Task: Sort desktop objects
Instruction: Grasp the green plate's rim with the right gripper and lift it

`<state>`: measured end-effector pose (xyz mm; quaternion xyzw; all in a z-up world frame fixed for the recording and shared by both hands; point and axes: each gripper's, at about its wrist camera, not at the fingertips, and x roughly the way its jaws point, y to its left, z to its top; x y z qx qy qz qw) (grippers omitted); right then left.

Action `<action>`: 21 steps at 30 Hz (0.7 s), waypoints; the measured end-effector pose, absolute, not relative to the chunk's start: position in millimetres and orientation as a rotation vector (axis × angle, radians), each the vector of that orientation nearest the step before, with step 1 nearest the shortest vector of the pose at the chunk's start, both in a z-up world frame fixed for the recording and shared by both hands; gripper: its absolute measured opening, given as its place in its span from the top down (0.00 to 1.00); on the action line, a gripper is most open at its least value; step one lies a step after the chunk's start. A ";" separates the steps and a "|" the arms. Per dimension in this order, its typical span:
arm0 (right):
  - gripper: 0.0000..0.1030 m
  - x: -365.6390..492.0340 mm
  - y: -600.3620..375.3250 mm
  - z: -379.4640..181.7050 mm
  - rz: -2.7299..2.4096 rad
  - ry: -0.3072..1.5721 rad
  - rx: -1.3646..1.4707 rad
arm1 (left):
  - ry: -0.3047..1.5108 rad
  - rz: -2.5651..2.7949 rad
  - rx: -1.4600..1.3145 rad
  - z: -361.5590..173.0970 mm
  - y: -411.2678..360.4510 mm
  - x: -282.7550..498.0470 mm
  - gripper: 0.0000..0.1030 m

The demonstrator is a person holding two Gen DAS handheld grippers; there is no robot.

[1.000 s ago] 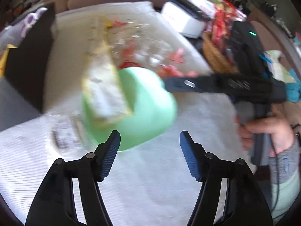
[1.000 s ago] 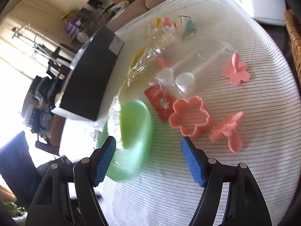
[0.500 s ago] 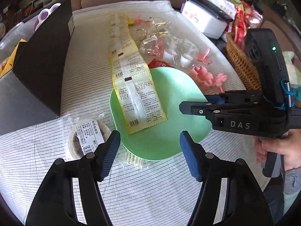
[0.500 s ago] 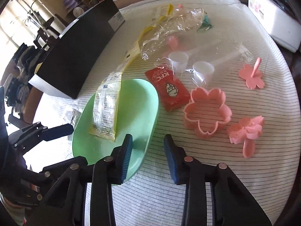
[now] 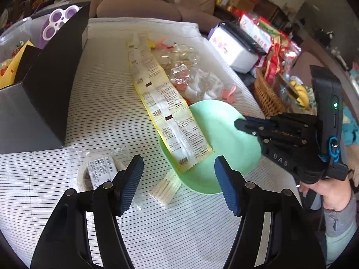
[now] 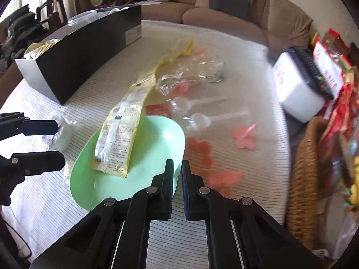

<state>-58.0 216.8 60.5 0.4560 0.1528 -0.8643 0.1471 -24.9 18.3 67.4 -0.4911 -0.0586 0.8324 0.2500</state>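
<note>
Green bowl (image 6: 143, 148), right hand-held gripper (image 6: 177, 172) clamped on its rim.
Left hand-held gripper (image 5: 177, 179) apart over bare near tabletop (image 5: 179, 235) edge; right jaws stood wide a second ago.

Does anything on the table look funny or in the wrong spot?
Yes. The long yellow packet lies half in the green bowl and half trailing over its rim onto the striped cloth. The bowl looks tipped, with the right gripper shut on its rim.

A brown sofa (image 6: 235, 15) is positioned behind the striped worktop (image 6: 246, 71). Chairs (image 6: 51, 6) are lit by daylight at the left.
</note>
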 end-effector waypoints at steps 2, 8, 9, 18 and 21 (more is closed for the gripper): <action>0.94 -53.1 227.6 69.8 -2.511 0.455 1.321 | -0.139 2.240 -1.337 66.3 24.8 -22.3 0.39; 0.94 -22.2 263.7 59.8 -2.422 0.354 1.503 | -0.118 2.097 -1.375 57.5 53.4 -4.8 0.39; 0.94 -18.0 267.5 54.4 -2.409 0.357 1.533 | -0.093 2.086 -1.379 56.7 60.2 -0.7 0.39; 0.93 -21.6 277.3 38.3 -2.415 0.269 1.571 | -0.050 2.108 -1.418 44.7 81.0 0.5 0.39; 0.93 -31.2 272.7 29.5 -2.406 0.265 1.593 | -0.069 2.121 -1.421 41.3 82.6 -5.9 0.39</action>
